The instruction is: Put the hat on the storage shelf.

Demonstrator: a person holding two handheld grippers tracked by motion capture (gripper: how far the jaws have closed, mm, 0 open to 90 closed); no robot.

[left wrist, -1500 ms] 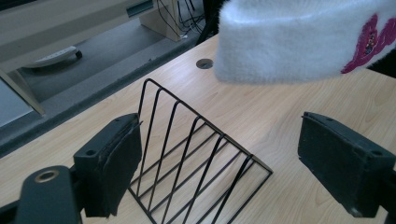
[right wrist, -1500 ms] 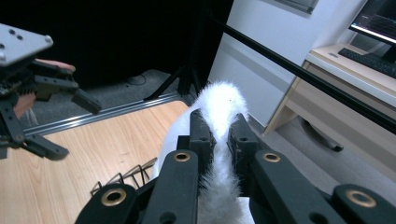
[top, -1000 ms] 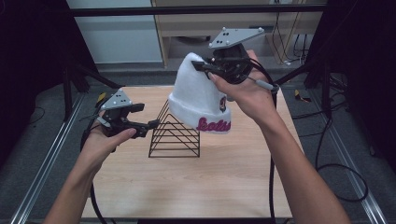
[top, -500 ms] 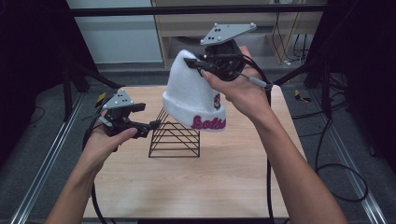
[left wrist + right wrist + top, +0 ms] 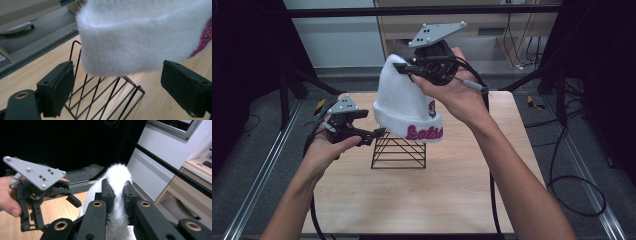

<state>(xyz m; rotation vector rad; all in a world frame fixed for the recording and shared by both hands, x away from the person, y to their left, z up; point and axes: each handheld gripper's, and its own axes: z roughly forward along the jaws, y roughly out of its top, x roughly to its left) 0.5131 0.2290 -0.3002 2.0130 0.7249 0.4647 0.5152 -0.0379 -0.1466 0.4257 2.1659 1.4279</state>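
A: Where is the hat now?

B: In the air above the wire rack, which stands near the middle of the table, a little toward the far edge. The right gripper has its jaws pinched tight on the hat's crown; the right gripper view shows white fuzz squeezed between the two black pads. The hat hangs crown-up, its long axis near upright and tipped a little, with the folded cuff lowest, just over the top of the rack.

A: And the other hand?

B: The left gripper sits at the rack's left side, pointing right toward it. Its jaws stand apart and have just been opening wider. In the left gripper view the cuff hangs just ahead of and above the gap between the pads, with nothing pressed between them.

A: So which hand is nearer the cuff?

B: The left one. I judge the next move depends on that: the cuff lies up and to the right of the open jaws, close enough for a short reach.

A: Any writing?

B: Pink script lettering on the cuff, too cut off to read in full. A small dark patch sits above it, illegible.
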